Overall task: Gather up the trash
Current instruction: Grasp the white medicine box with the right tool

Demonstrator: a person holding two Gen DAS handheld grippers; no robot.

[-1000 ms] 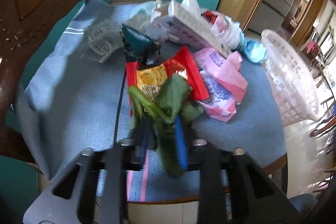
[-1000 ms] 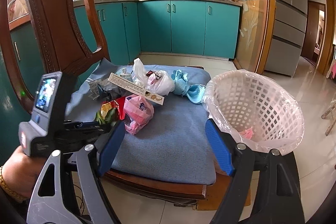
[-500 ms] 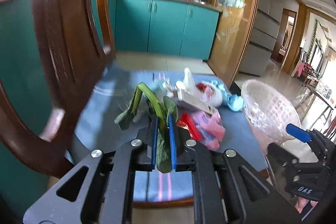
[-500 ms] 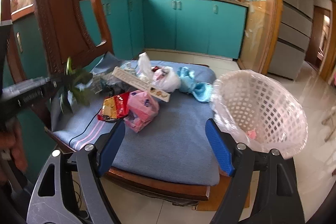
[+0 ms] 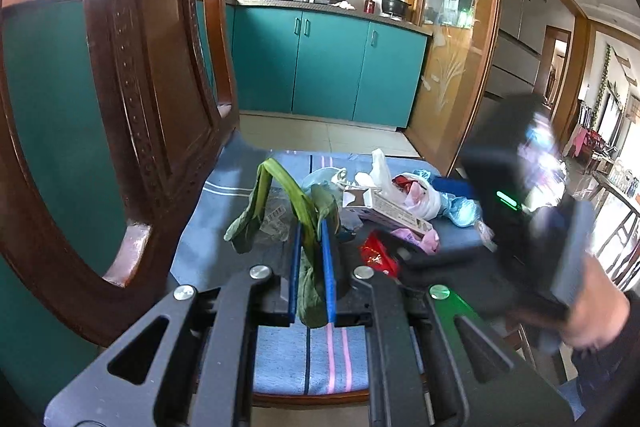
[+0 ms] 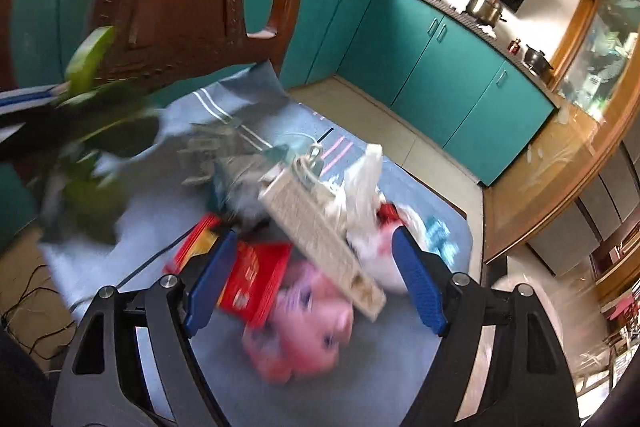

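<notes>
The left gripper (image 5: 311, 247) has its jaws clamped on a bunch of wilted green leaves (image 5: 308, 211). The stalks run up between the two blue pads, arch over their tips and droop to the left, while a dark leaf end hangs out below the pads. The leaves hang clear above the blue cloth (image 5: 208, 211) that covers the table, with the carved wooden chair back (image 5: 132, 99) close on the left.

The right gripper (image 6: 316, 267) has its jaws wide apart with nothing held between them. It hovers over the heap of trash: in its own view a long white carton (image 6: 316, 227) lies slantwise in the gap between the pads, a red snack packet (image 6: 256, 275) lies just inside the left pad, and a crumpled pink bag (image 6: 304, 331) lies below the carton, nearer the camera. A white plastic bag (image 6: 364, 203) sits beyond the carton toward the right pad. This view is blurred, so whether the pads touch anything cannot be told. The leaves show at its left edge, well apart from these jaws.
</notes>
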